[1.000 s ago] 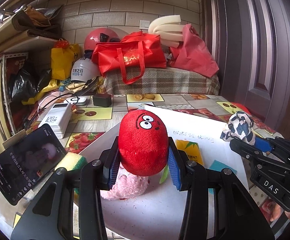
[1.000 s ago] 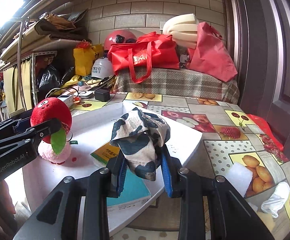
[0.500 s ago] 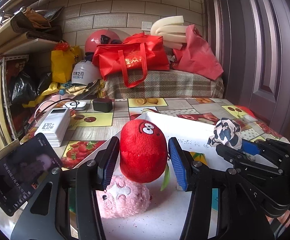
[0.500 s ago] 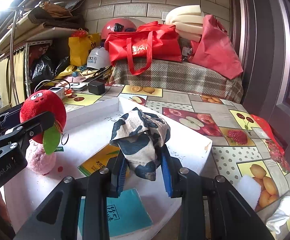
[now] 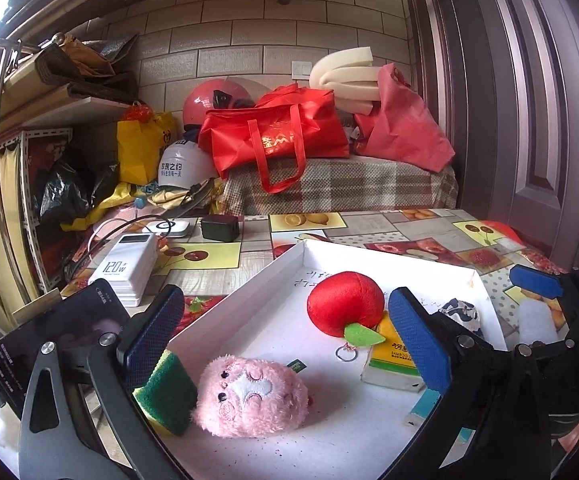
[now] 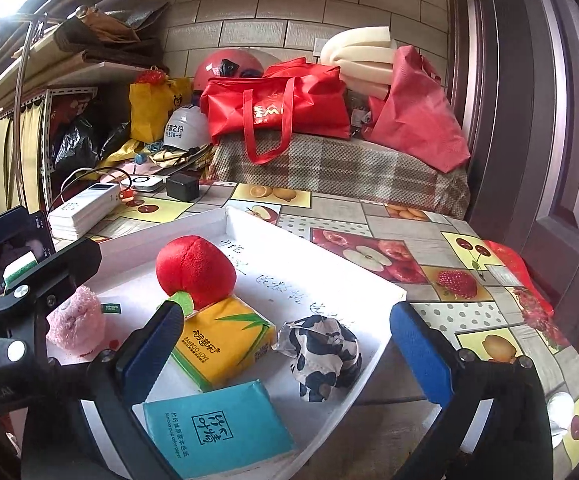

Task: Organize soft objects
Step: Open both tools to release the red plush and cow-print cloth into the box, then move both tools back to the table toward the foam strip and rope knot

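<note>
A white tray (image 5: 249, 288) holds a red plush apple (image 5: 343, 302), a pink plush (image 5: 251, 396), a yellow tissue pack (image 5: 393, 354), a teal tissue pack (image 6: 219, 426) and a black-and-white cow-print cloth (image 6: 323, 350). The tray also shows in the right wrist view (image 6: 329, 256), with the apple (image 6: 195, 270) leaning on the yellow pack (image 6: 221, 340) and the pink plush (image 6: 75, 322) at left. My left gripper (image 5: 285, 344) is open and empty above the tray. My right gripper (image 6: 285, 354) is open, just behind the cloth.
A green-and-yellow sponge (image 5: 167, 390) lies at the tray's left edge. A phone (image 5: 49, 344), a white power bank (image 5: 127, 266) and a black charger (image 5: 220, 227) sit on the fruit-print tablecloth (image 6: 429, 248). Red bags (image 5: 277, 140) and helmets are piled behind.
My left gripper opened and let the red apple drop into the tray. My right gripper opened and left the cow-print cloth in the tray. Both drew back.
</note>
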